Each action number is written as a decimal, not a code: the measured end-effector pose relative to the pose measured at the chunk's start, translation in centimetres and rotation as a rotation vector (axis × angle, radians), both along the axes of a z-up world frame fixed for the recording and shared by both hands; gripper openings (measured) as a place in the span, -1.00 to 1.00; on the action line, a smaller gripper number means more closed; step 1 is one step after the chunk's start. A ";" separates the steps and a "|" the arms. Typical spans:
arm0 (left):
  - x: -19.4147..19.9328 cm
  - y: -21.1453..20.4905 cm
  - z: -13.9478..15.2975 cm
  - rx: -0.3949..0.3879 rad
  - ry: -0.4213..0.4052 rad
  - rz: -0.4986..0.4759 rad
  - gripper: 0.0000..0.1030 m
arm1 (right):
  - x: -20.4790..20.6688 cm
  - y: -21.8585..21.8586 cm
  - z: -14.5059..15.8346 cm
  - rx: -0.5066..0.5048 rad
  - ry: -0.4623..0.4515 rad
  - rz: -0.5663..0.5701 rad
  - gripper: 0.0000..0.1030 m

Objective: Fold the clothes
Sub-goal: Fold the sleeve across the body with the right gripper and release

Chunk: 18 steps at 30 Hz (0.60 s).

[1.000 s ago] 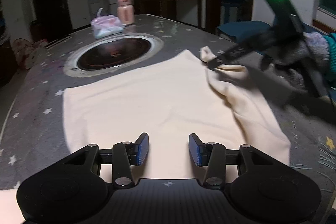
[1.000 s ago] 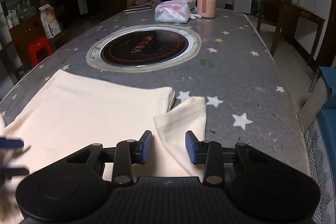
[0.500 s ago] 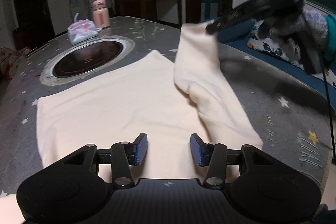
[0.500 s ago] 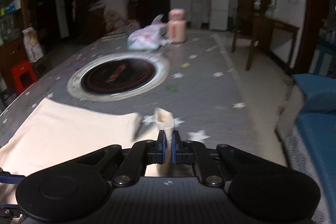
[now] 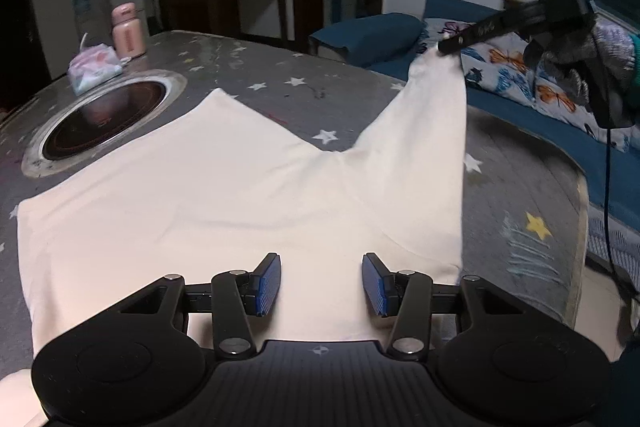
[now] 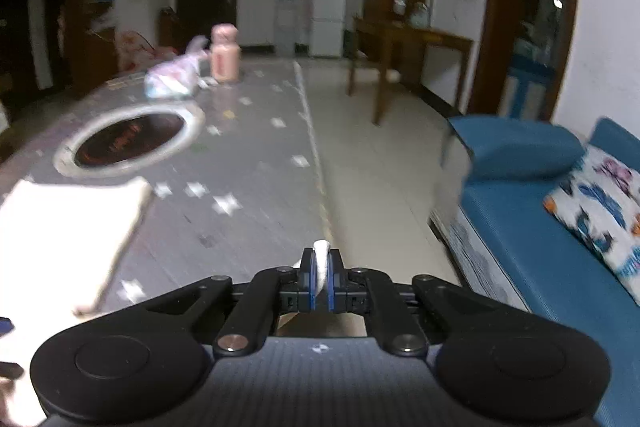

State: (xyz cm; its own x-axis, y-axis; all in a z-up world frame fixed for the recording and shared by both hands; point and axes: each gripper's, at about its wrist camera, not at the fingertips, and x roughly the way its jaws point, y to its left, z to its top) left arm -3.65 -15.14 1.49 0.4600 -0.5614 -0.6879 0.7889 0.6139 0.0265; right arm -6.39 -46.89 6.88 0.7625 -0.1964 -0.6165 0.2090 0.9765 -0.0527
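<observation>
The right gripper (image 6: 320, 277) pinches the sleeve (image 5: 424, 131), stretching it sideways for folding; the left gripper (image 5: 320, 283) hovers half-open above the garment's body.

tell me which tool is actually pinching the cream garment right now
The right tool: its blue pads are shut on a fold of the cream garment. The left tool hangs open above it, gripping nothing.
</observation>
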 end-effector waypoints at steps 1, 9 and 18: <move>-0.3 -0.1 0.0 0.002 -0.002 -0.013 -0.05 | -0.1 -0.4 -0.6 0.001 0.020 -0.016 -0.91; -1.0 -1.4 0.7 -0.017 0.005 -0.066 -0.05 | -1.2 -1.9 -3.6 -0.024 0.103 -0.100 -0.80; -0.8 -4.3 0.0 -0.047 0.050 -0.102 -0.02 | -0.4 0.7 -3.0 0.059 0.073 0.071 -0.64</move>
